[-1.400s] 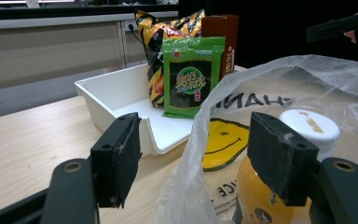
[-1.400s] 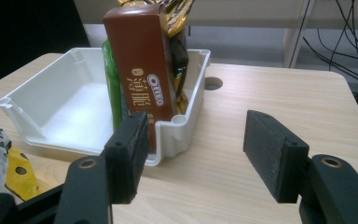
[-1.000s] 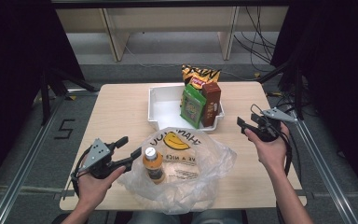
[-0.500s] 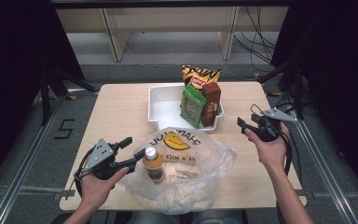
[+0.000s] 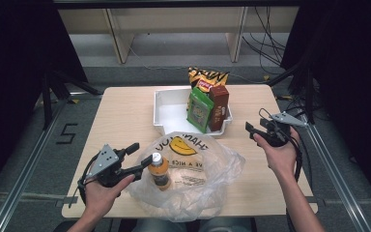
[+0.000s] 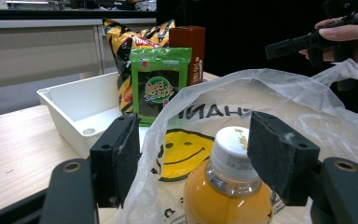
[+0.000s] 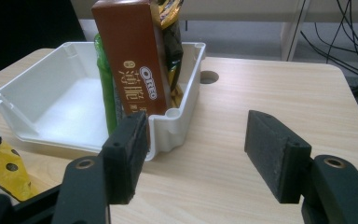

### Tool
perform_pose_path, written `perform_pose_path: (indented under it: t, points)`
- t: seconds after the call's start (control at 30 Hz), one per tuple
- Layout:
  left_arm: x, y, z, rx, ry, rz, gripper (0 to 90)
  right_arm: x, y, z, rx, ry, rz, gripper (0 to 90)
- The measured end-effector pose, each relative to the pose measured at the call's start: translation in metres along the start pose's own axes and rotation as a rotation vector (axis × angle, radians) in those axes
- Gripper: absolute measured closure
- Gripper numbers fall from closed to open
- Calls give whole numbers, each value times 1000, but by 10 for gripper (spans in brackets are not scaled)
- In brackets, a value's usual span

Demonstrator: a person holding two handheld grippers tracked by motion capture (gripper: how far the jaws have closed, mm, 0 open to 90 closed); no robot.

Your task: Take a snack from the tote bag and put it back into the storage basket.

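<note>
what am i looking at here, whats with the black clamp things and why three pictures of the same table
A person sits at a wooden table with a hand-held two-jaw tool in each hand. One camera looks down from above; the other two ride on the tools and look along their black jaws. The left tool is open, its jaws on either side of an orange juice bottle that stands on a clear plastic bag, not yet pressing it. The right tool is open, holding nothing, beside a white bin. In the bin stand a green packet, a brown box and a chip bag.
</note>
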State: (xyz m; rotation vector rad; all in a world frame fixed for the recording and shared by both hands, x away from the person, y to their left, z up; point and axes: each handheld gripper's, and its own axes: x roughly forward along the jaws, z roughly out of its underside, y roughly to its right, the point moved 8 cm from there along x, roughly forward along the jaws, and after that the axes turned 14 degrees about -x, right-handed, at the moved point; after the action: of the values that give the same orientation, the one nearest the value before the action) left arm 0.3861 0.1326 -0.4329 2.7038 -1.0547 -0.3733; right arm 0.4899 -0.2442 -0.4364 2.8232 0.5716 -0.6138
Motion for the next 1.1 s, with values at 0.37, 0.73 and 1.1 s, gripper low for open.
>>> perform_pose_path:
  t: [0.37,0.73,1.1]
  points:
    - [7,10,9,-29,-24,41,338,-1,-3,0,32,-13,-5,397]
    - [19,13,23,-59,-82,50,368,0,1,1,2,-9,-5,397]
    - [27,14,26,-40,-102,51,519,0,-2,1,35,-22,-8,397]
